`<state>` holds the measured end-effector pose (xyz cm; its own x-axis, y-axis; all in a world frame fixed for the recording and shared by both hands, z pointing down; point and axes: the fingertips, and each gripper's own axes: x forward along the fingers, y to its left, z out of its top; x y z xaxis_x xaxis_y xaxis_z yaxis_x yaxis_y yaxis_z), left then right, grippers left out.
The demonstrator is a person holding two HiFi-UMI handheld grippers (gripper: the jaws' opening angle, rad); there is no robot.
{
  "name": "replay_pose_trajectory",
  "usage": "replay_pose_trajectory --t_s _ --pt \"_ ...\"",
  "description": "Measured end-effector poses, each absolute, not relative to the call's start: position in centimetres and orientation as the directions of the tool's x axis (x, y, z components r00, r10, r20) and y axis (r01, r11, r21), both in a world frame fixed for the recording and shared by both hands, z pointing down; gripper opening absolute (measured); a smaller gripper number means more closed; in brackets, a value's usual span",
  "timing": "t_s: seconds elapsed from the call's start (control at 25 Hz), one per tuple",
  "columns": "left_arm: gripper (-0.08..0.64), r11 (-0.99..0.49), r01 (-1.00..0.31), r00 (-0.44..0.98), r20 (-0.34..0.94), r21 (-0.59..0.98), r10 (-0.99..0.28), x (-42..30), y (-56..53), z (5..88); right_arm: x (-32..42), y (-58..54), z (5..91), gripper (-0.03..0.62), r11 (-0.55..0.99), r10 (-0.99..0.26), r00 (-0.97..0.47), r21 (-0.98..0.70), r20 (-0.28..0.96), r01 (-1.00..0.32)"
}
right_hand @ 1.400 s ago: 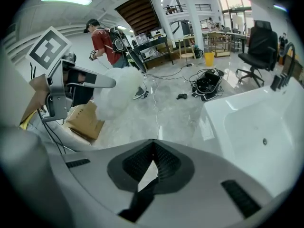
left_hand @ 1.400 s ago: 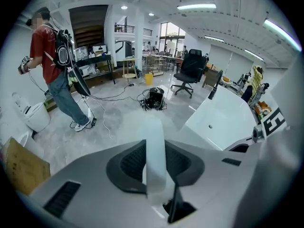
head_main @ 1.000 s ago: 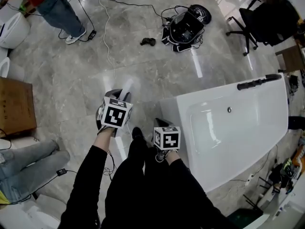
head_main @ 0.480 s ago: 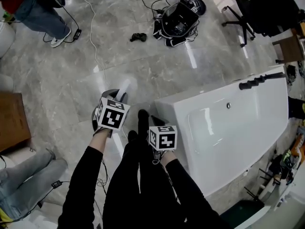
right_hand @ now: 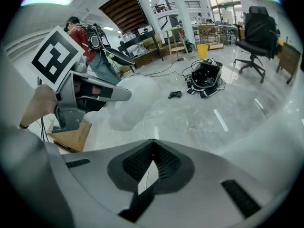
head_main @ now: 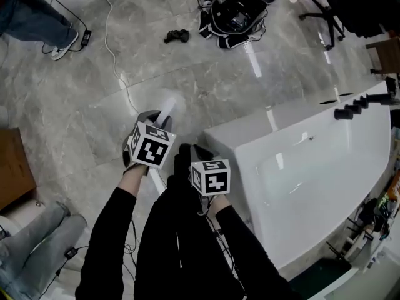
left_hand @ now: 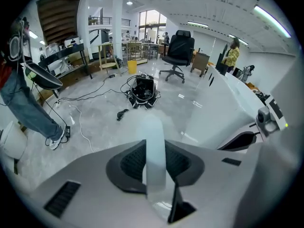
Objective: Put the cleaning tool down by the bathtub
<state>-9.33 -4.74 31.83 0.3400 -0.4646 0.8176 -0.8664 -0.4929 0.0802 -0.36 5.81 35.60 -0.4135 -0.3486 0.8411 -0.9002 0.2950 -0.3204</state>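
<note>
In the head view my left gripper is shut on the cleaning tool, a pale white handle-like piece that sticks out over the grey marble floor. The left gripper view shows the same tool upright between the closed jaws of that gripper. From the right gripper view its fluffy white end shows beside the left gripper. My right gripper is shut with nothing in it, close to the near corner of the white bathtub.
A black backpack, a game controller and a white cable lie on the floor ahead. A black office chair stands far right. A wooden box and a seated person's legs are at left. A black fixture sits on the tub's rim.
The head view has shifted forward and down, so the backpack and chair slid toward the top edge. Both grippers keep their hold and spacing, now slightly nearer the tub corner.
</note>
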Motion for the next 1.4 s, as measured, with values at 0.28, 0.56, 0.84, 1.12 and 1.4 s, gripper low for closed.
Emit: replay_pose_trajectory --t_s 0.28,0.56,0.84,1.12,1.4 --pt "0.100 -0.513 -0.854 0.356 0.815 0.086 -0.457 -8.6 -6.6 40.0 -0.6 3.2 43.6 0.000 0.290 -0.357 -0.411 -0.319 0.839 -0.902" --pt "0.100 -0.520 -0.849 0.357 0.822 0.088 -0.444 -8.3 -7.4 48.2 -0.7 0.8 51.1 0.000 0.280 -0.367 -0.415 -0.327 0.833 -0.903" --pt "0.100 -0.542 -0.836 0.359 0.832 0.084 -0.424 -7.5 -8.3 53.6 -0.7 -0.1 56.3 0.000 0.282 -0.353 -0.422 -0.335 0.835 -0.899" --pt "0.100 -0.577 -0.814 0.371 0.826 0.070 -0.424 -6.2 -10.2 56.4 -0.7 -0.9 59.9 0.000 0.269 -0.343 -0.435 -0.356 0.833 -0.895" --pt "0.100 -0.625 -0.779 0.393 0.817 0.051 -0.422 -4.9 -12.3 59.0 -0.8 -1.8 63.4 0.000 0.259 -0.332 -0.438 -0.366 0.835 -0.894"
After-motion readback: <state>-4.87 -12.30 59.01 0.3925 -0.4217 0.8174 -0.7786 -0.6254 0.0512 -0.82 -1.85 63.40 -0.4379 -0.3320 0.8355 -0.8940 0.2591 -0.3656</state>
